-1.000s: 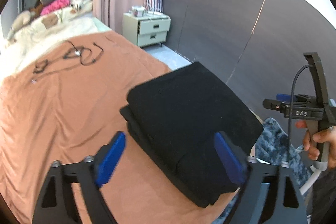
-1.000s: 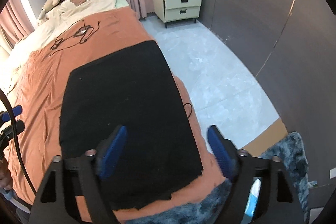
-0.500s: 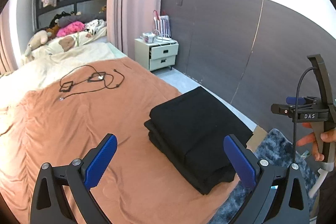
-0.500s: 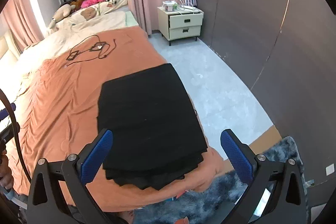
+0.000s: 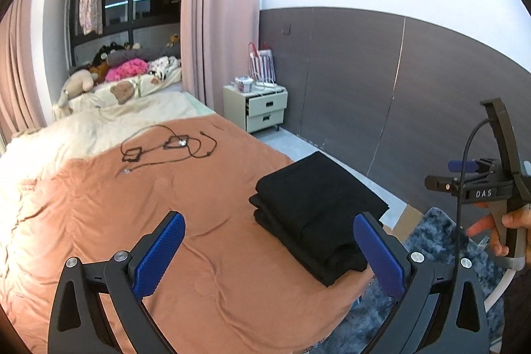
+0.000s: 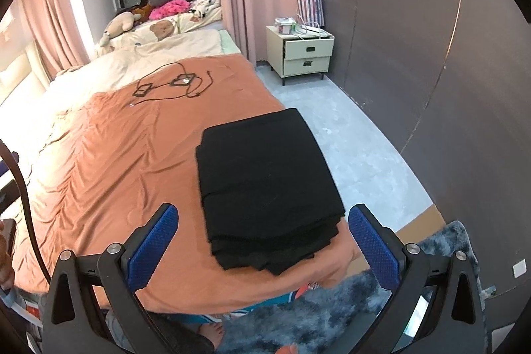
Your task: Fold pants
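Note:
The black pants (image 5: 318,208) (image 6: 265,184) lie folded into a thick rectangular stack at the near right corner of the orange bedspread (image 5: 132,204) (image 6: 109,161). My left gripper (image 5: 268,251) hangs open above the bed, short of the stack, with nothing between its blue pads. My right gripper (image 6: 262,241) is open too, raised over the near end of the stack and not touching it. In the left wrist view the right gripper's black body (image 5: 488,188) shows at the far right, held by a hand (image 5: 497,228).
Black cables (image 5: 169,145) (image 6: 172,85) lie on the bedspread farther back. Pillows and plush toys (image 5: 109,78) sit at the head of the bed. A cream nightstand (image 5: 255,108) (image 6: 303,52) stands by the dark wall. A blue-grey shaggy rug (image 6: 332,320) covers the floor beside the bed.
Both grippers have drawn back and upward from the folded pants, so the stack looks smaller and farther. Their jaws spread wider at the start, then held.

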Demonstrator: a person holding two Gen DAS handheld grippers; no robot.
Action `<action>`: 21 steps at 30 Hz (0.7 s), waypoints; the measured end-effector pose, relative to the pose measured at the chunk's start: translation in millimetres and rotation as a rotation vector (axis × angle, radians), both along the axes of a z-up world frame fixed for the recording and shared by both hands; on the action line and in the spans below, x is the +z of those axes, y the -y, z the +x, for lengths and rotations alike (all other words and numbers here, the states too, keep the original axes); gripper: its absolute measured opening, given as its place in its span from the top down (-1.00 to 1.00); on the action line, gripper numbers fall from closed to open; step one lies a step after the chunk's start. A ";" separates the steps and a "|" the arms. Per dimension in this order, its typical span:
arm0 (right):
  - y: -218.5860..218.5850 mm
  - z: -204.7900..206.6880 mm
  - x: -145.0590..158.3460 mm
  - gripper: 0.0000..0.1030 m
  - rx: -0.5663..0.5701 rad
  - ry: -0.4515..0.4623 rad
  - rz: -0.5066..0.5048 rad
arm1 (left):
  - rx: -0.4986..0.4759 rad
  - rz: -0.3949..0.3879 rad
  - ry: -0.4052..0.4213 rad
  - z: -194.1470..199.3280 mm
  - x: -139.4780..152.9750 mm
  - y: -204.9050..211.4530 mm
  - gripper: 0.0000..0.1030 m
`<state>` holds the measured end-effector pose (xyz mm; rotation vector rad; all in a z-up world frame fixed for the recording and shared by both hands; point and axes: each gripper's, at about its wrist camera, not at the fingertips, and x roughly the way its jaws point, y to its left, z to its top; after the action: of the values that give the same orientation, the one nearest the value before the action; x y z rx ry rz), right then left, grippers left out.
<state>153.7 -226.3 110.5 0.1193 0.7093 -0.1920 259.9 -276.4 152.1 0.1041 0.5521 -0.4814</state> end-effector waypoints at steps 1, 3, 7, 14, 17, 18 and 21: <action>-4.1 -8.3 0.2 -1.00 0.002 0.004 -0.003 | -0.003 -0.002 0.005 -6.2 3.4 -3.9 -0.99; -10.0 -21.9 1.7 -1.00 0.004 0.011 -0.004 | -0.006 -0.008 0.021 -19.9 9.5 -11.6 -0.99; -25.1 -49.5 5.6 -1.00 0.009 0.032 -0.007 | -0.012 -0.031 0.043 -43.7 15.7 -30.0 -0.99; -52.9 -103.1 3.9 -1.00 0.014 0.077 0.002 | -0.040 -0.045 0.063 -80.9 14.3 -62.8 -0.99; -64.4 -126.2 2.0 -1.00 0.012 0.103 0.004 | -0.039 -0.039 0.073 -94.3 12.8 -76.5 -0.99; -68.4 -134.1 0.9 -1.00 0.008 0.111 0.006 | -0.033 -0.035 0.081 -99.8 12.0 -81.8 -0.99; -80.2 -156.5 -4.0 -1.00 0.000 0.141 0.002 | -0.024 -0.054 0.097 -119.2 6.5 -100.1 -0.99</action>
<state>-2.9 -146.1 106.4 0.1331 0.5693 -0.1814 140.7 -176.3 158.6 0.0822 0.4435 -0.5112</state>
